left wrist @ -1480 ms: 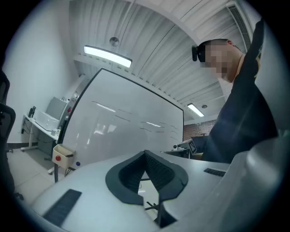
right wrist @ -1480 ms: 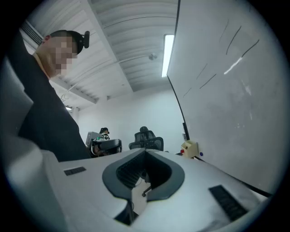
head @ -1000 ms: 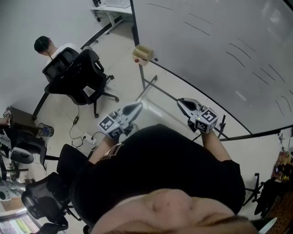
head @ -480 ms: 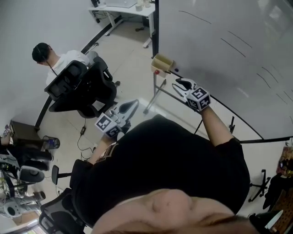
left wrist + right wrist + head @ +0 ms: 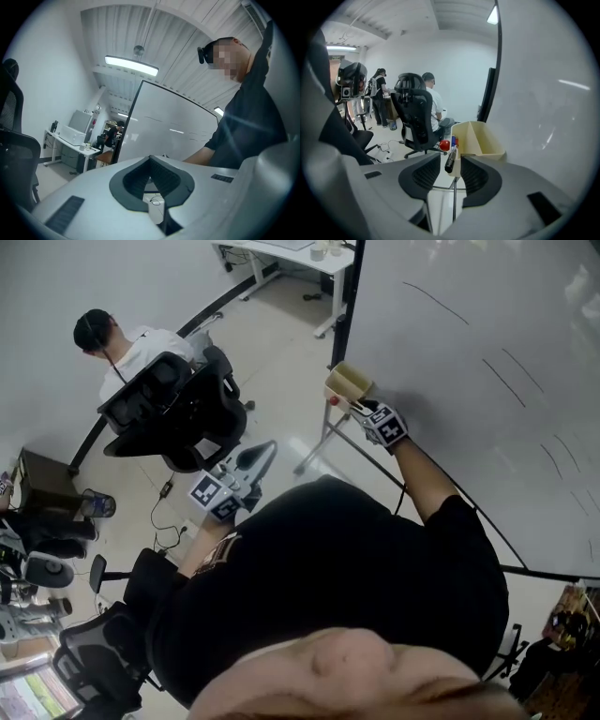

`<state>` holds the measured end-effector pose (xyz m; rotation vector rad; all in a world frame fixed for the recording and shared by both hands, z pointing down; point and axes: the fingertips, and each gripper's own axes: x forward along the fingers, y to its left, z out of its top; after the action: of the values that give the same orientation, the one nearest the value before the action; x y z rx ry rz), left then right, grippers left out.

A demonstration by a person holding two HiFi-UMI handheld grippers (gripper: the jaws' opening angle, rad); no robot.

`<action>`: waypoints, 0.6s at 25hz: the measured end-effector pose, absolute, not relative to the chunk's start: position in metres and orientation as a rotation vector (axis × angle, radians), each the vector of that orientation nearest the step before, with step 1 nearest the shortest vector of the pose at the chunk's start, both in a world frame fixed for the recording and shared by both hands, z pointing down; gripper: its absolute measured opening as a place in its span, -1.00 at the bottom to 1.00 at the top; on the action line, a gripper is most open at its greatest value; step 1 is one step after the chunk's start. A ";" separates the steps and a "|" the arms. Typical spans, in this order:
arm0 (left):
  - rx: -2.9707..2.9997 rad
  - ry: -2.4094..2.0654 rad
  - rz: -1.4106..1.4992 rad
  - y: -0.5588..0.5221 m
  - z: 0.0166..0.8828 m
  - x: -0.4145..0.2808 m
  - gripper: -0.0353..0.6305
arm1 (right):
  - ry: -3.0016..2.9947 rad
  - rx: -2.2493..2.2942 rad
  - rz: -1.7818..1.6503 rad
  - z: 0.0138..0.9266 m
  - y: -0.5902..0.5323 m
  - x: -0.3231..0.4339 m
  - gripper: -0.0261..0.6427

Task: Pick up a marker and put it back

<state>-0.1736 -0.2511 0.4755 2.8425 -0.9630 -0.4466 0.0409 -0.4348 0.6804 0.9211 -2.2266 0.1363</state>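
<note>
R gripper [image 5: 380,423]: upper centre of head view, nose right at the tray; yr arm runs up to it from the lower right.
R jaws: apart, and they've just been opening. In the right gripper view the R gripper [image 5: 451,163] has its pads either side of the marker w/ a sliver of gap each side, so they're not pressing on it.
Marker [image 5: 450,158]: black, tilted, dead centre of the right gripper view, between yr R jaws. Upper end is at the tray's left end; can't tell if it rests inside.
Tray [image 5: 485,140]: beige, open top, w/ a divider. Centre-right of the right gripper view; in the head view the tray [image 5: 349,381] sits at the whiteboard's left edge, upper centre.
Other pens [image 5: 453,139]: blue + red, poking up at the tray's left end, just behind the black marker.
Red knob [image 5: 445,145]: round, just left of those pens.
L gripper [image 5: 239,479]: left of centre in head view, well apart from the tray, over the floor, pointing to upper right.
L jaws: together at the tips in the left gripper view, w/ nothing between them [image 5: 150,158].
Whiteboard [image 5: 487,343]: fills the right of the head view, w/ faint strokes on it.
Seated person [image 5: 131,348]: upper left of head view, back to you.
Office chair [image 5: 178,409]: black, just below that person.
</note>
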 end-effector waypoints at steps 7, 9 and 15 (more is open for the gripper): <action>2.822 -0.976 -0.442 -0.250 0.480 -0.156 -0.88 | -2.185 0.888 0.062 0.678 -0.440 0.045 -0.76; 2.823 -0.993 -0.464 -0.252 0.477 -0.157 -0.88 | -2.268 0.912 0.075 0.648 -0.435 0.049 -0.76; 2.838 -0.974 -0.509 -0.262 0.464 -0.162 -0.88 | -2.805 0.978 0.105 0.486 -0.377 0.069 -0.76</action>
<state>-0.1619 -0.2623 0.4635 2.8382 -0.9741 -0.5091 0.0693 -0.3773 0.4861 0.9783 -2.8054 0.1052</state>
